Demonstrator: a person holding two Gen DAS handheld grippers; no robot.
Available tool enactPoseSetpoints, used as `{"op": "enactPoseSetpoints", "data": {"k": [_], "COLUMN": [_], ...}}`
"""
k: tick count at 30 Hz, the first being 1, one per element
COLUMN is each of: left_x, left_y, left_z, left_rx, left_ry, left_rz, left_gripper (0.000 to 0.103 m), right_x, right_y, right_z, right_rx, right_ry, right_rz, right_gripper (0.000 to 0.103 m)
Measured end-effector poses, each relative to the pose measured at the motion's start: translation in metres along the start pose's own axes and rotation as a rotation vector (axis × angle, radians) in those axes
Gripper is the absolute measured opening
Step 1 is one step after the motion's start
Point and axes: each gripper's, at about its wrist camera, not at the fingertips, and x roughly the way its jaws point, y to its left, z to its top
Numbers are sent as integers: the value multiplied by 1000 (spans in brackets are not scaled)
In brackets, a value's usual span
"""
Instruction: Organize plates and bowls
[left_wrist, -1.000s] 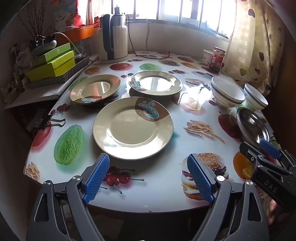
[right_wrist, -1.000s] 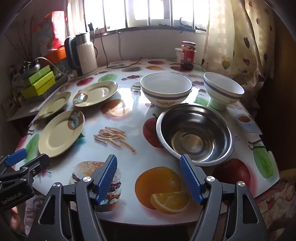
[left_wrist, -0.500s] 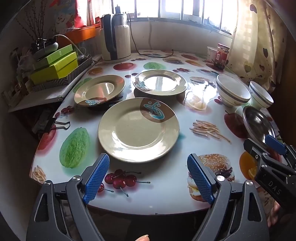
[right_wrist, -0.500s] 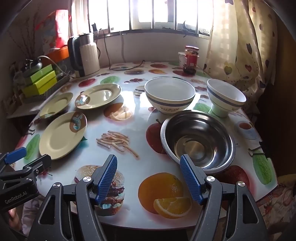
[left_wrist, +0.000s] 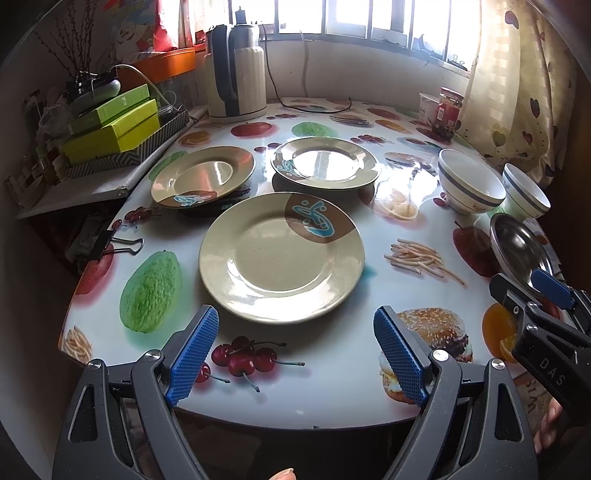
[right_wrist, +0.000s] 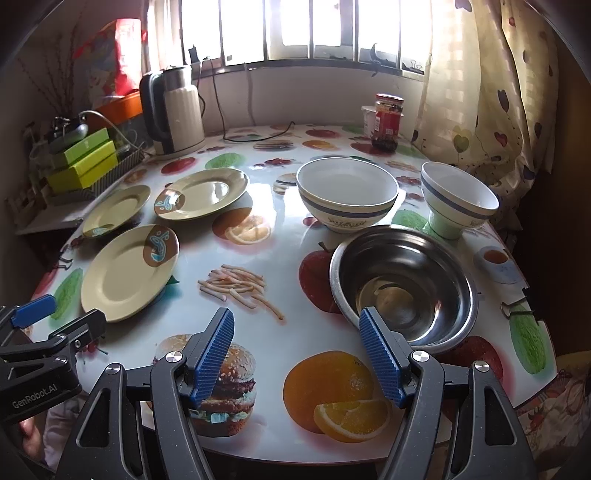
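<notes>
Three beige plates lie apart on the fruit-print table: a near one (left_wrist: 280, 258) (right_wrist: 127, 275), a far-left one (left_wrist: 203, 175) (right_wrist: 116, 210) and a far-right one (left_wrist: 325, 162) (right_wrist: 205, 194). Two white blue-striped bowls, a wide one (right_wrist: 347, 192) (left_wrist: 469, 184) and a smaller footed one (right_wrist: 458, 199) (left_wrist: 524, 192), stand behind a steel bowl (right_wrist: 402, 288) (left_wrist: 517, 247). My left gripper (left_wrist: 295, 350) is open and empty just short of the near plate. My right gripper (right_wrist: 297, 354) is open and empty at the steel bowl's near-left rim.
A kettle (left_wrist: 236, 70) (right_wrist: 173, 110) with its cord stands at the back. A red jar (right_wrist: 386, 122) and a white tub stand at the back right. Green boxes (left_wrist: 110, 129) sit on a side ledge. Binder clips (left_wrist: 114, 243) (right_wrist: 521, 306) grip the table edges. A curtain (right_wrist: 480, 92) hangs on the right.
Both grippers have moved forward toward the table; the near plate and the steel bowl appear closer. Jaws stay open. Nothing on the table has moved.
</notes>
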Motion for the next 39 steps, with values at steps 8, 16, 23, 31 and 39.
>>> {"op": "enactPoseSetpoints", "data": {"k": [8,16,23,31,39], "left_x": [0,1,1,0,-1], "left_y": [2,2,3,2,2], "left_z": [-1,0,0,1,0], "left_rx": [-4,-6,-6,-6,-6], "left_ry": [1,3,3,0,-1], "left_rz": [0,-2,-1,1,1], "left_gripper": [87,87,87,87,87], "right_x": [1,1,1,1,1], "right_y": [-1,0,0,0,0], "right_z": [0,0,0,0,0], "right_rx": [-1,1,1,1,1], "right_ry": [1,1,1,1,1], "right_rz": [2,-1,0,1,0], "right_gripper": [71,71,71,71,71]}}
